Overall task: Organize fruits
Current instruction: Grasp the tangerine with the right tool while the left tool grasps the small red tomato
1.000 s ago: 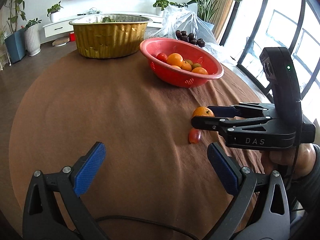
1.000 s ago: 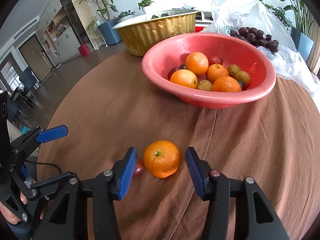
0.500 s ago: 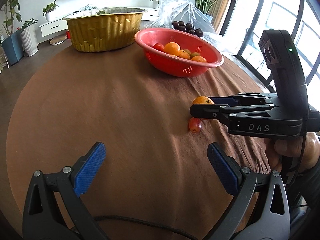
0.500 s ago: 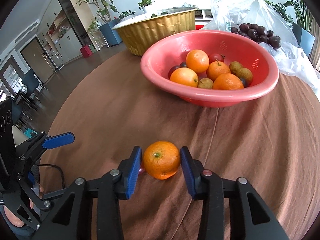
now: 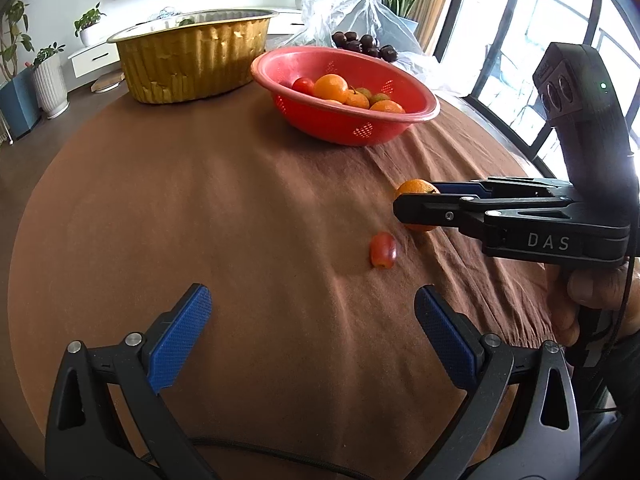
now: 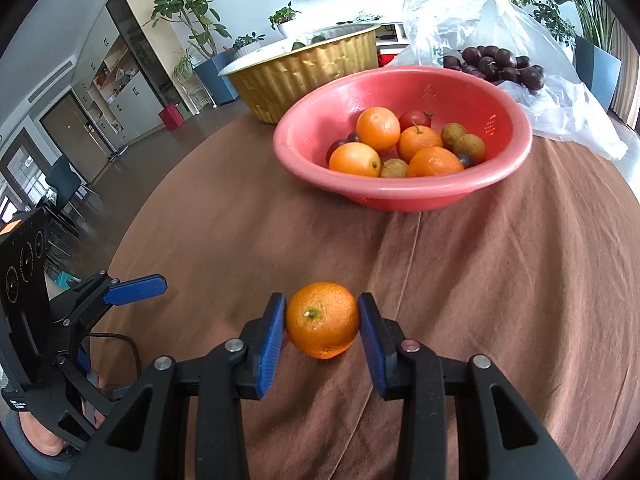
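Now | my right gripper (image 6: 322, 326) clamps the loose orange (image 6: 322, 325) near the table's (image 5: 200, 200) right edge | left gripper (image 5: 312, 340) gapes empty | red basket (image 6: 404, 196) mostly filled | red fruit (image 5: 383, 250) still out

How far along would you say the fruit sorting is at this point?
Done: several fruits sit in the red basket. In hand: the right gripper has closed on the orange. Left: the small red fruit on the cloth; the left gripper is open, empty.
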Available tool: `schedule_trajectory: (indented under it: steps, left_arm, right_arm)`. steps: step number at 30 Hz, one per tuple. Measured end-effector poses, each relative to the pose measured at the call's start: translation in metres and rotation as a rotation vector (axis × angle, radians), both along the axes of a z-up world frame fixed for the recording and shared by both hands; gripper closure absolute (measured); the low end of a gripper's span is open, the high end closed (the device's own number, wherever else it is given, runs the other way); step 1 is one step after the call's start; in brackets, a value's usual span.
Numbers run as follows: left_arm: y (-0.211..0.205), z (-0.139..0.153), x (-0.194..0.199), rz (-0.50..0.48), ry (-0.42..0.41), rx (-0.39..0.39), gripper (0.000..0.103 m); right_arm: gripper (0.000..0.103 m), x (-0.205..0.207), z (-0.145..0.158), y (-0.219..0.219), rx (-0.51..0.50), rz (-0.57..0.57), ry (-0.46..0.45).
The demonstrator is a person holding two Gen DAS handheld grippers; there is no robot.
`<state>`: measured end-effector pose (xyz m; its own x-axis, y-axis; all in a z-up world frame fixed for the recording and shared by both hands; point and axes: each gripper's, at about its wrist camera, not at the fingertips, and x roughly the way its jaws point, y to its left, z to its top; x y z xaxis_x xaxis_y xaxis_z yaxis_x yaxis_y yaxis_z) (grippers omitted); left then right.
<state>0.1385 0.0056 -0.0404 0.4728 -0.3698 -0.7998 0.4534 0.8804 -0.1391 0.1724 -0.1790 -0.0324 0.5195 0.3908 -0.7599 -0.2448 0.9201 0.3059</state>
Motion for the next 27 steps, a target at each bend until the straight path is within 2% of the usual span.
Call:
schedule_trajectory:
  steps: [6, 10, 12, 14, 16, 18, 19, 20, 24, 25, 27]
  left_arm:
    - [-0.033, 0.001, 0.011, -0.088, -0.014, 0.07, 0.0]
    - [-0.051, -0.002, 0.019, -0.146, -0.001, 0.083, 0.002]
    - [-0.057, -0.002, 0.021, -0.161, 0.007, 0.079, 0.02]
    - [-0.06, -0.002, 0.023, -0.169, 0.017, 0.073, 0.047]
    - [-0.063, -0.003, 0.024, -0.175, 0.024, 0.076, 0.059]
    - [-0.065, -0.006, 0.025, -0.174, 0.033, 0.087, 0.059]
    - [-0.065, -0.007, 0.025, -0.177, 0.039, 0.089, 0.066]
    - [-0.065, -0.008, 0.025, -0.181, 0.042, 0.09, 0.079]
    - [-0.067, -0.009, 0.023, -0.186, 0.044, 0.094, 0.084]
    - [-0.067, -0.009, 0.023, -0.188, 0.046, 0.091, 0.087]
    - [-0.067, -0.009, 0.021, -0.189, 0.041, 0.096, 0.087]
  right_arm:
    - [0.063, -0.011, 0.003, -0.018, 0.009, -0.04, -0.001]
    - [0.063, -0.017, 0.003, -0.028, 0.002, -0.058, 0.002]
    - [0.063, -0.02, 0.003, -0.031, 0.007, -0.065, 0.002]
    - [0.063, -0.02, 0.001, -0.033, 0.009, -0.068, 0.002]
    - [0.063, -0.021, 0.001, -0.034, 0.014, -0.07, 0.001]
    - [0.063, -0.02, 0.001, -0.034, 0.017, -0.069, 0.0]
    - [0.063, -0.021, 0.001, -0.034, 0.019, -0.068, -0.001]
    - [0.063, -0.021, 0.001, -0.034, 0.019, -0.068, -0.002]
    - [0.063, -0.023, 0.001, -0.034, 0.021, -0.069, -0.002]
    - [0.063, -0.023, 0.001, -0.034, 0.021, -0.069, -0.002]
    - [0.063, -0.023, 0.001, -0.034, 0.021, -0.068, -0.002]
